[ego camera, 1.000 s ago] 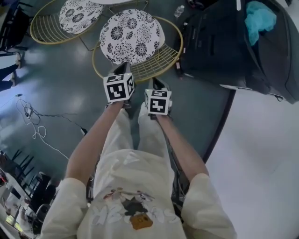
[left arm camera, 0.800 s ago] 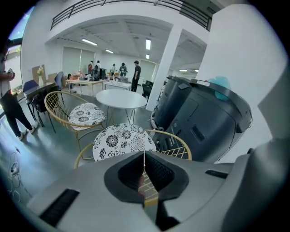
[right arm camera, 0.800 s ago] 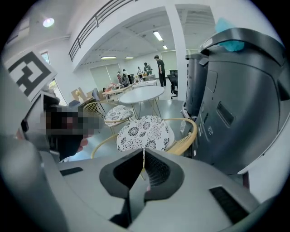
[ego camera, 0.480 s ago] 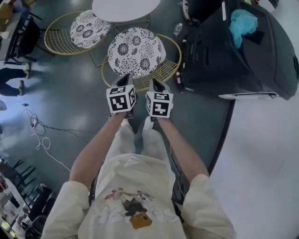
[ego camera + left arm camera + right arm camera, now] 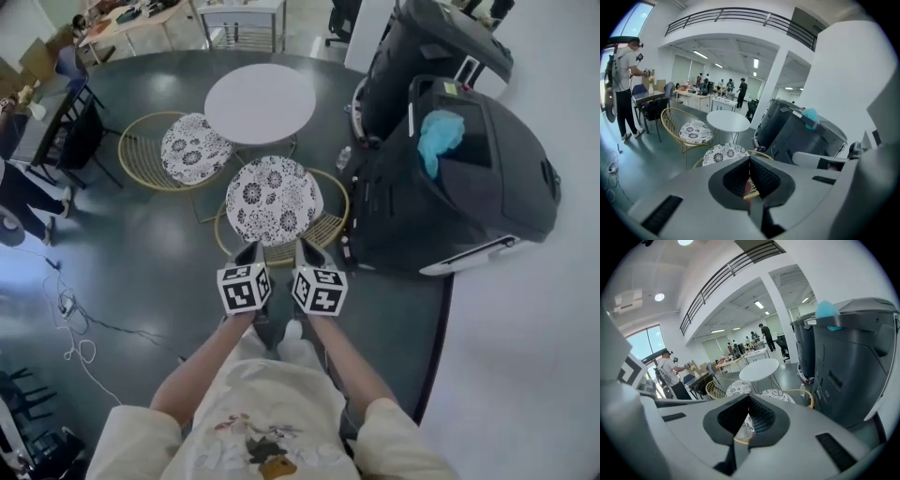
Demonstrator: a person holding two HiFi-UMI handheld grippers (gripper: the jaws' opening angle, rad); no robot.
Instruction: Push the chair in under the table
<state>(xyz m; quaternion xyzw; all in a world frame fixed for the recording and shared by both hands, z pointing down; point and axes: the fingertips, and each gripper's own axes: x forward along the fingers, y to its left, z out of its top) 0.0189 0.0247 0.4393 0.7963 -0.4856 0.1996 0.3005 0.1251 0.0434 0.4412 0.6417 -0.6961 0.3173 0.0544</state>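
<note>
The chair (image 5: 275, 200) has a gold wire frame and a round floral cushion. It stands just short of the round white table (image 5: 260, 103), with its back rim towards me. My left gripper (image 5: 251, 251) and right gripper (image 5: 305, 247) hover side by side at that back rim, both shut, with nothing clearly held. The left gripper view shows the shut left gripper (image 5: 749, 159) with the cushion (image 5: 723, 153) and table (image 5: 727, 120) beyond it. Gold wire shows through the hollow behind the tips. In the right gripper view, the right gripper (image 5: 749, 397) points at the same chair (image 5: 776, 395) and table (image 5: 759, 369).
A second floral chair (image 5: 194, 148) stands left of the table. A large dark grey machine (image 5: 469, 187) with a turquoise cloth (image 5: 439, 131) stands close on the right. A bottle (image 5: 343, 157) stands on the floor beside it. Cables (image 5: 70, 319) lie at the left. People stand far off by desks.
The head view has lifted and pulled back, so the whole table now shows. Both grippers sit lower in the frame, still together behind the chair's back rim.
</note>
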